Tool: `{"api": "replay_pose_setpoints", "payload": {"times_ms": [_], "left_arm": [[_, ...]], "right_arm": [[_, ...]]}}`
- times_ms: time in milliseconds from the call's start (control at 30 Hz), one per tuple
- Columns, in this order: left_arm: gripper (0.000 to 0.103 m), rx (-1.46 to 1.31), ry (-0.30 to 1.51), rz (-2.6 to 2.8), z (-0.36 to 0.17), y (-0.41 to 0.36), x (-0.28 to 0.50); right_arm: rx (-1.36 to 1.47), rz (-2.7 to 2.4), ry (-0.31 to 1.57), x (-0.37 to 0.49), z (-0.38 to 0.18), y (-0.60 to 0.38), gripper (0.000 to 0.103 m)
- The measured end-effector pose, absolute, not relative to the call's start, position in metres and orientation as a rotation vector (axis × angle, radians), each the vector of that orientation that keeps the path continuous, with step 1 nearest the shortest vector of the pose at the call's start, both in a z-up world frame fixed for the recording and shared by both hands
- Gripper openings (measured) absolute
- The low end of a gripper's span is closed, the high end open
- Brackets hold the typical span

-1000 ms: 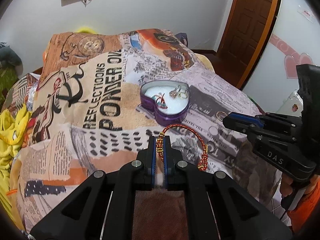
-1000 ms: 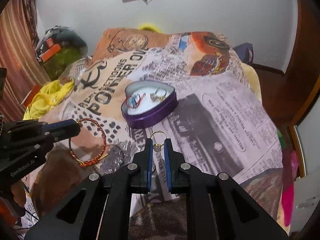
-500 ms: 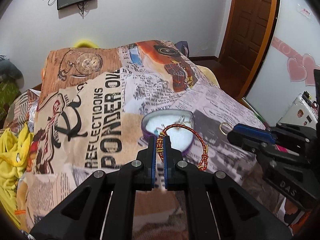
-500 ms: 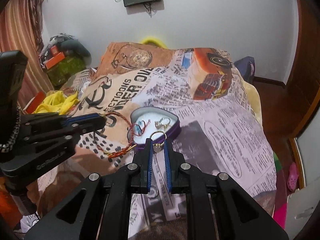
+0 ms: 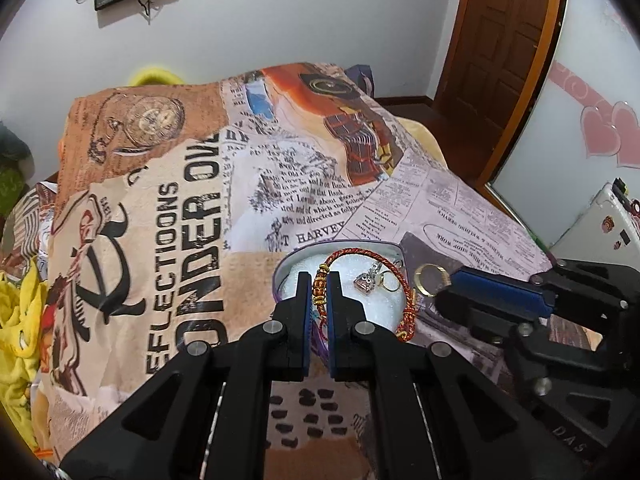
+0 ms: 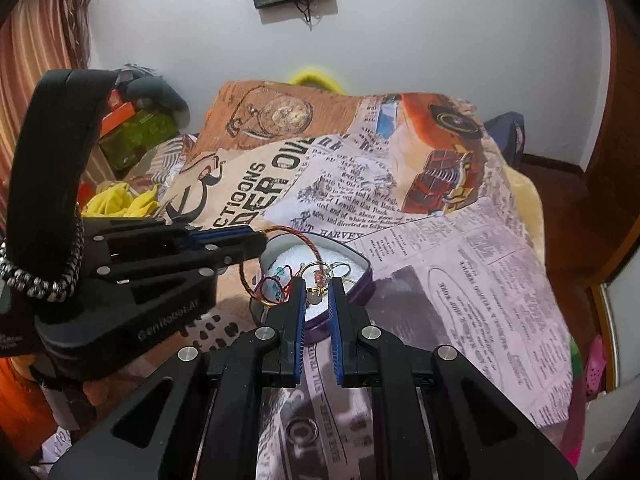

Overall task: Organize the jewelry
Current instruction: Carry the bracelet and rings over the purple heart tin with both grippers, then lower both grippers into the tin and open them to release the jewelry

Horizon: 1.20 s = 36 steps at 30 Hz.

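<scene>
White walls and a brown panelled door [image 5: 500, 60] close in a bedroom where a bed [image 5: 460, 208] lies under a newspaper-and-vintage-car print blanket [image 5: 168, 208]. On the blanket sits a purple heart-shaped tin with a white padded lining [image 6: 362, 280], holding a silver ring with a pink stone [image 5: 366, 282], a thin gold ring [image 5: 390, 282] and a small red cord piece with blue beads [image 6: 276, 282].

Left tool [image 5: 320, 292] is clenched on the beaded section of a red-and-gold braided cord bracelet [image 5: 360, 254]. From the grip, the loop arches up and to the right over the tin's lining, then drops down the right side to its knotted end by the tin's near right rim; its long axis runs roughly left to right in the left wrist view. In the right wrist view, the same loop hangs from the left tool's tips across the tin's left edge.

Right tool [image 6: 318, 290] is clenched on a small gold ring-shaped charm [image 6: 316, 270], whose ring stands upright above the tips, facing the camera, over the tin's interior. In the left wrist view, it shows as a gold hoop [image 5: 428, 280] at the blue pads, just beside the tin's right rim.

A second ago both tools were nearer the camera side of the bed, short of the tin, with bracelet and charm over bare blanket. Both now reach the tin, each grip unchanged.
</scene>
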State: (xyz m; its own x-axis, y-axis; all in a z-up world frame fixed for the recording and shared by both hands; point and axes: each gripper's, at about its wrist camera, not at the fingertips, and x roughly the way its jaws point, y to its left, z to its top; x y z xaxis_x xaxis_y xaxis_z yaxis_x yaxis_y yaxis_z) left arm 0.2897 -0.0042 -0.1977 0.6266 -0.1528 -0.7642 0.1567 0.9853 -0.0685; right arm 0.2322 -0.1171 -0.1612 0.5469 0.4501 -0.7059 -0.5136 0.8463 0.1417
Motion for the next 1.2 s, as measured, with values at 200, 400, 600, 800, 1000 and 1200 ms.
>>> {"api": "replay_pose_setpoints", "payload": {"times_ms": [200, 400, 600, 800, 1000, 1200], "left_arm": [[0.005, 0.007, 0.909, -0.187, -0.211, -0.004, 0.3], [0.005, -0.021, 0.932, -0.196, -0.216, 0.001, 0.305], [0.005, -0.031, 0.923, -0.198, -0.211, 0.006, 0.302], [0.005, -0.024, 0.898, -0.189, -0.201, 0.01, 0.293], [0.005, -0.013, 0.875, -0.182, -0.188, 0.013, 0.278], [0.006, 0.001, 0.856, -0.179, -0.173, 0.015, 0.259]], "right_arm": [[-0.096, 0.593, 0.867, 0.246, -0.177, -0.107, 0.01], [-0.117, 0.608, 0.909, 0.252, -0.188, -0.1, 0.01], [-0.132, 0.614, 0.93, 0.254, -0.191, -0.096, 0.01], [-0.149, 0.605, 0.927, 0.252, -0.189, -0.094, 0.01], [-0.155, 0.58, 0.908, 0.246, -0.178, -0.097, 0.017], [-0.16, 0.547, 0.867, 0.233, -0.16, -0.104, 0.038]]}}
